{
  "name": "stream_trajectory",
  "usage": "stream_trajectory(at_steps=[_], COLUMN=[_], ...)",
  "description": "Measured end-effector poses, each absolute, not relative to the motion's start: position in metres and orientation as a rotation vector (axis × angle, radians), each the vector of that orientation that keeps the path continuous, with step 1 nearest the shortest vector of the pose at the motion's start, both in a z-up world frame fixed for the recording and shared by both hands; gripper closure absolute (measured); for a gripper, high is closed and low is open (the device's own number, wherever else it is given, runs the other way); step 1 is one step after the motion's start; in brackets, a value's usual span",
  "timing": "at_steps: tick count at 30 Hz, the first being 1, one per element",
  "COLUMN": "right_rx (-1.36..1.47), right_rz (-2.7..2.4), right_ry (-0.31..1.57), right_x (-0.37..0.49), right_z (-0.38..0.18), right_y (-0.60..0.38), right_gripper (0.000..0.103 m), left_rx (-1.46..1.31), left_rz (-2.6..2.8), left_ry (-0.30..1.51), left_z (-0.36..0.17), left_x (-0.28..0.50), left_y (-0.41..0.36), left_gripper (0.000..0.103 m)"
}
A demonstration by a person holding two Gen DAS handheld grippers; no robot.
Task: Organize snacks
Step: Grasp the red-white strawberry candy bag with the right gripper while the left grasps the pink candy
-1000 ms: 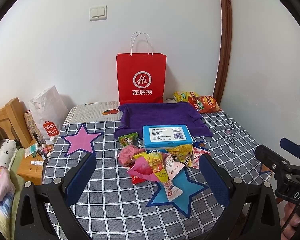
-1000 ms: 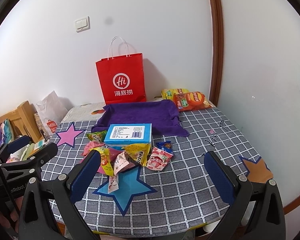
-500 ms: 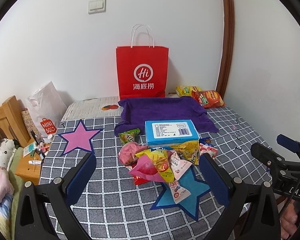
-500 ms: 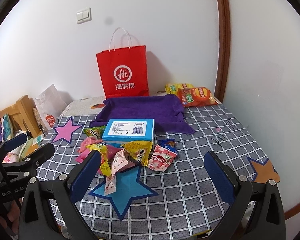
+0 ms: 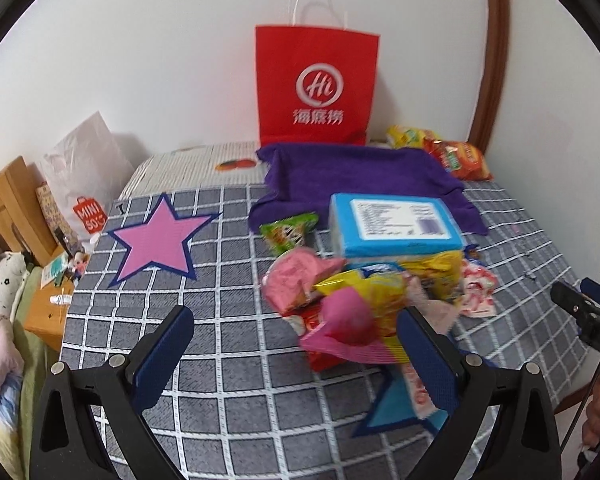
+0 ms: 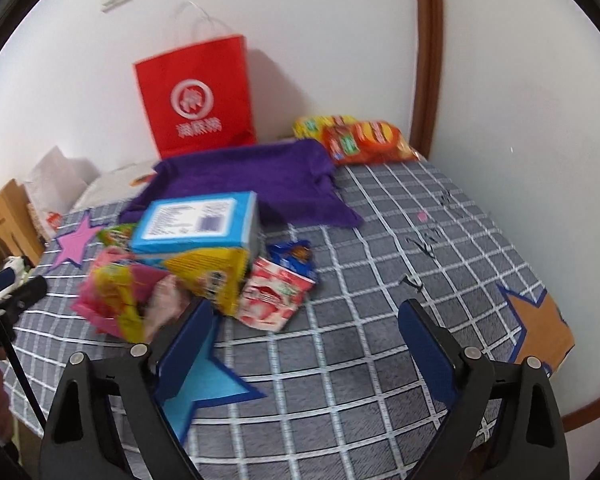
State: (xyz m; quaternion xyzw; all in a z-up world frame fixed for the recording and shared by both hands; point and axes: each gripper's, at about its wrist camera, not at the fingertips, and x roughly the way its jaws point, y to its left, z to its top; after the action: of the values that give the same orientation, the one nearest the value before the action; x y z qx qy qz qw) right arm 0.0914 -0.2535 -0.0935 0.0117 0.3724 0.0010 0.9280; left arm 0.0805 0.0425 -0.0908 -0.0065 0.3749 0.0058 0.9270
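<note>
While the left gripper (image 5: 290, 344) hangs over the grey checked tablecloth (image 5: 228, 280) with its jaws spread wide and nothing between them, its own camera takes in the far left of the room: a white Miniso bag (image 5: 85, 176) and a wooden stool (image 5: 10, 200) off the table's edge, then a pink star (image 5: 160, 238) on the cloth. To the right of that star lies the snack pile (image 5: 364, 296), a heap of pink, yellow and red packets, with a green packet (image 5: 288, 232) at its back and a blue box (image 5: 396, 224) just behind it, the box's rear edge against a purple towel (image 5: 360, 176). A red paper bag (image 5: 316, 88) stands upright against the wall behind the towel. The right gripper (image 6: 306, 344), equally wide open and empty, sees the same pile from the other side, so a red-and-white packet (image 6: 274, 296) and a small dark blue packet (image 6: 294, 256) show clearly at the heap's right edge; its left finger (image 6: 186, 354) covers part of a blue star (image 6: 208, 388). Only this view shows the orange star (image 6: 536, 324) at the table's right edge, and it gives the clearer look at the orange and yellow chip bags (image 6: 364, 140) in the far corner.
</note>
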Motion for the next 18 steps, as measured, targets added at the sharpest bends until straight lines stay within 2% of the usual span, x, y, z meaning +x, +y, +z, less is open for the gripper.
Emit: stream_trajectory(at_steps=[3,14,18], right_rx=[0.056,0.14,0.189], right_rz=[-0.008,0.036,0.043], right_ry=[0.81,0.933,0.964], right_x=[0.107,0.162,0.177], right_z=[-0.113,-0.164,-0.178], right_y=[-0.264,-0.248,-0.243], right_gripper=[0.015,0.015,0.02], left_rx=[-0.027,-0.073,-0.09], left_rz=[0.021,0.059,0.079], left_ry=[0.791,0.867,0.878], left_z=[-0.103,-0.135,-0.141], left_x=[0.092,0.113,0.114], left_y=[0.051,0.078,0.091], left_gripper=[0.002,0.002,0.002])
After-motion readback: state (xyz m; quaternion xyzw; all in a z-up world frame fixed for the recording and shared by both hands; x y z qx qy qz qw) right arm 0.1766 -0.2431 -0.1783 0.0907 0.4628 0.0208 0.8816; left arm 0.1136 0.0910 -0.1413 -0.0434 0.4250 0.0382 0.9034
